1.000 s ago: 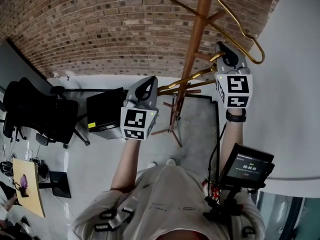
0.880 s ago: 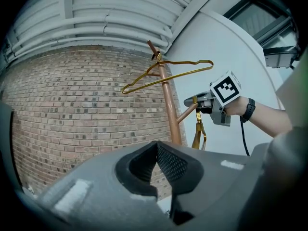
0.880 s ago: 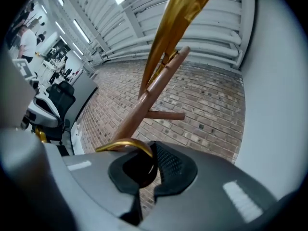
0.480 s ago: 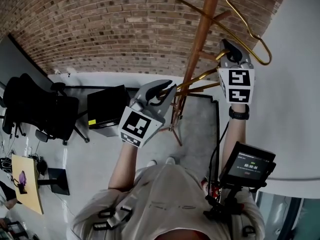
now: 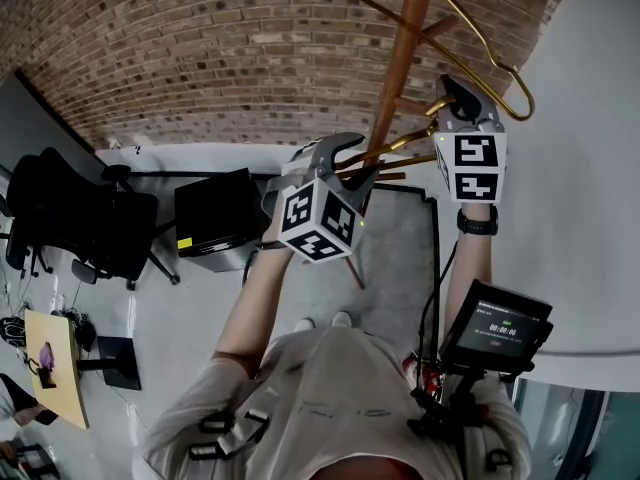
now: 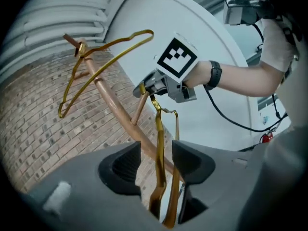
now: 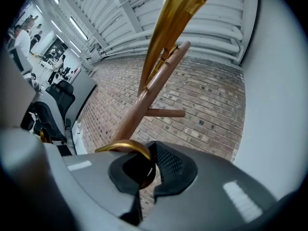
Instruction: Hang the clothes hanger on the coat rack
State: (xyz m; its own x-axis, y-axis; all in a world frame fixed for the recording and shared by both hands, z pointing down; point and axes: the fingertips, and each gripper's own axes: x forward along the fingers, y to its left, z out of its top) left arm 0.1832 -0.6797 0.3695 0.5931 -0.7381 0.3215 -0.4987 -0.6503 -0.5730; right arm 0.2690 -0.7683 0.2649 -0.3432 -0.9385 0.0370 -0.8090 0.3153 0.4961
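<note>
The left claw [image 5: 345, 154], nearest the person, is standing wide. Its jaws have just been opening, and the clothes hanger [image 6: 159, 129] is passing through the gap between them without either pad pressing on it. The hanger is made of thin, shiny gold metal, and here two of its strands are running side by side. Its long axis is stretching away from the left claw, slanting upward and crossing in front of the coat rack [image 5: 400, 58] pole, towards the right claw [image 5: 450, 93] on the pole's other side. The right claw is clamping tight on the hanger's far, curved end, just beside one of the rack's short wooden pegs. The hanger is not yet resting on any peg; it is hanging in the air, close to the middle of the pole. The rack is a slim, copper-brown pole with pegs angling off it. Higher on the rack, a second gold hanger [image 6: 81, 48] is hooking over a peg. Behind the rack a brick wall [image 5: 200, 48] is rising.
</note>
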